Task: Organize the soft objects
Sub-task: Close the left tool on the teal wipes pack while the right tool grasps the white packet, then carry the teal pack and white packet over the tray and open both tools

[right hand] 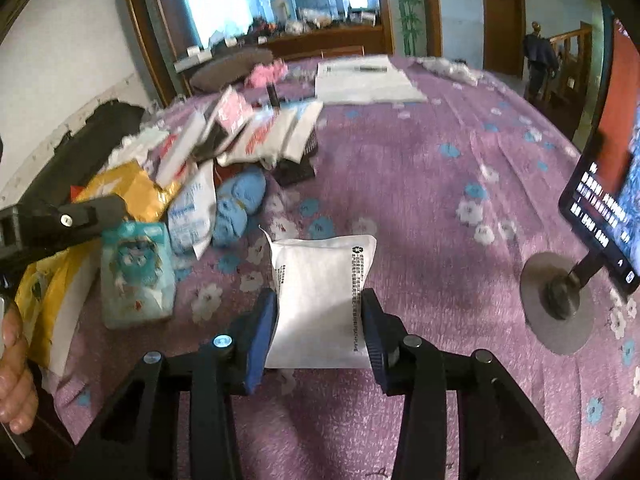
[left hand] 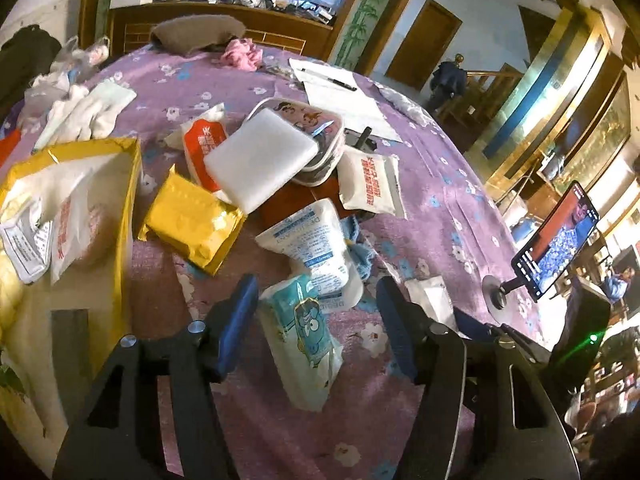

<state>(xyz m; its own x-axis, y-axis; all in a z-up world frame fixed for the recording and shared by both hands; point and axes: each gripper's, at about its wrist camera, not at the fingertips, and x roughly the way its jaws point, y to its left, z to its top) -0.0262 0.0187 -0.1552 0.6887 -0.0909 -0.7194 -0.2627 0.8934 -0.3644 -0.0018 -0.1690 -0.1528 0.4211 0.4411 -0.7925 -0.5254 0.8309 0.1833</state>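
Note:
My left gripper is open above a teal cartoon tissue pack that lies between its fingers on the purple flowered cloth; the pack also shows in the right wrist view. A yellow box with white packs in it stands to the left. A yellow pack, a white foam pad and white packs lie beyond. My right gripper is shut on a white pack, its pads pressing both sides. The left gripper body shows at the left of the right wrist view.
A phone on a round stand is at the table's right; it also shows in the left wrist view. Blue soft items, papers with a pen, a pink cloth and a brown cushion lie farther back.

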